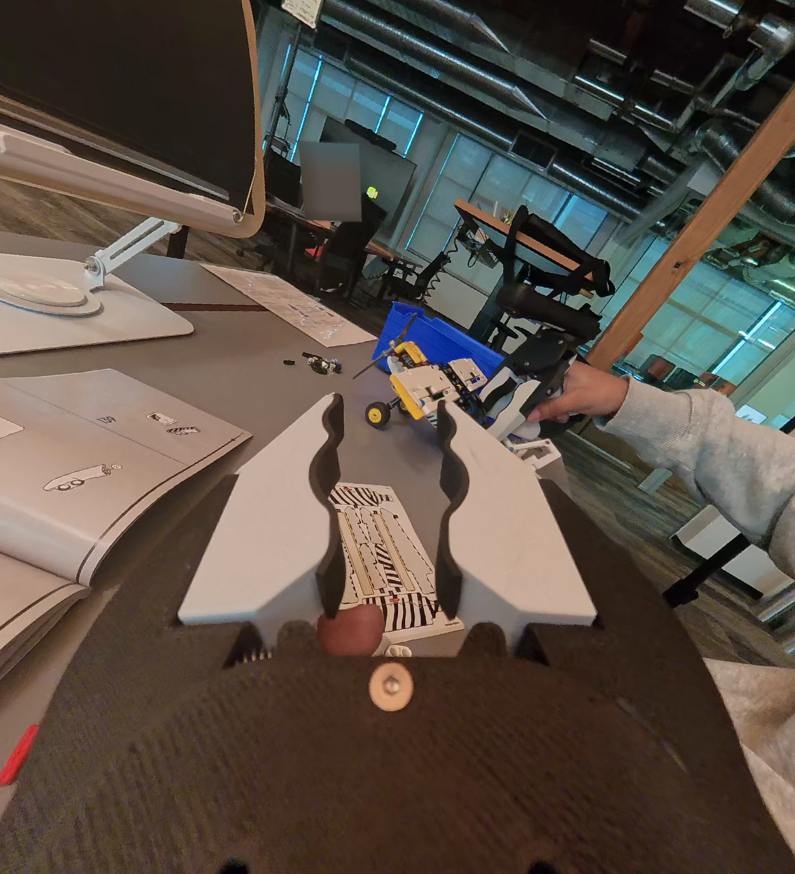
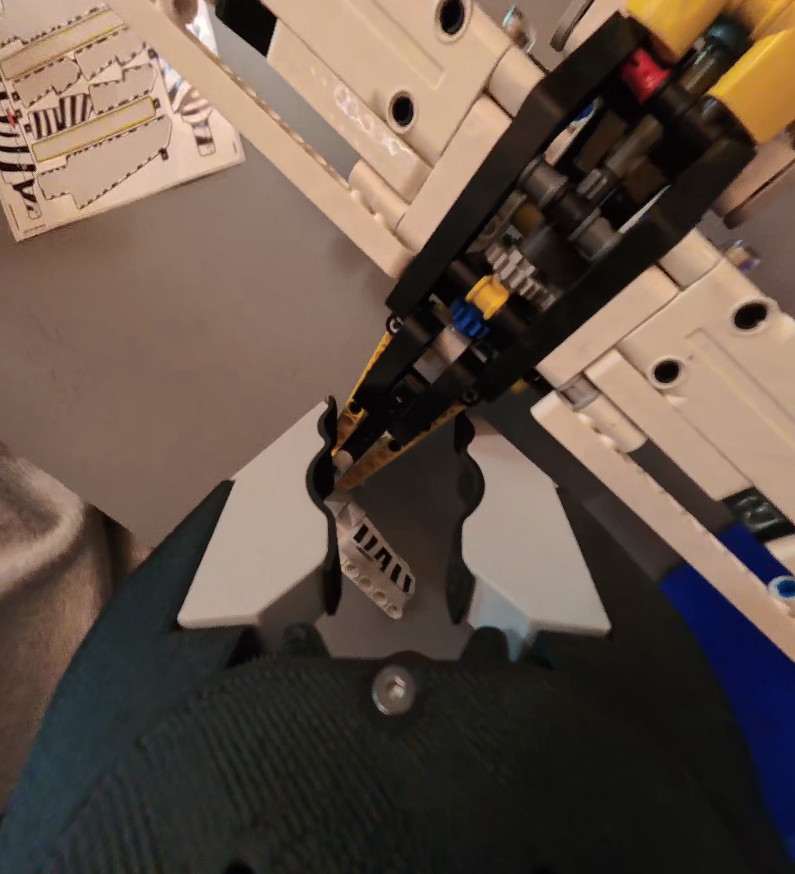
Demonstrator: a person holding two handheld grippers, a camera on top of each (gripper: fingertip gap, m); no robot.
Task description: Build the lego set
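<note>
Left gripper (image 1: 388, 416): fingers spread apart, nothing between them, held low over the grey table (image 1: 225, 350). Directly beneath the gap lies a sticker sheet (image 1: 381, 544) with zebra-stripe and yellow-outlined decals, flat on the table.

Right gripper (image 2: 395, 425): fingers parted, with the narrow black-and-yellow tail end of the lego plane (image 2: 480, 198) reaching into the gap. The tail lies against the inner face of the left finger; the other finger stands clear of it. No clamping is evident. A small white beam with black stripes (image 2: 376, 563) sits between the fingers, lower down; whether it belongs to the model or lies loose cannot be told.

In the left wrist view the lego plane (image 1: 426, 383) stands on the table near its far right edge, a white and yellow body with a yellow-hubbed wheel (image 1: 377, 415) touching the surface and a propeller at the nose. The right gripper (image 1: 509, 402) is at its rear, held by a hand (image 1: 580, 392) in a grey sleeve.

A blue bin (image 1: 438, 340) sits just behind the plane at the table's edge. A few small loose parts (image 1: 322, 363) lie left of the bin. An open instruction booklet (image 1: 78, 454) occupies the near left side; a monitor stand base (image 1: 55, 302) rests at the far left. A second printed sheet (image 1: 291, 302) lies toward the far edge.
</note>
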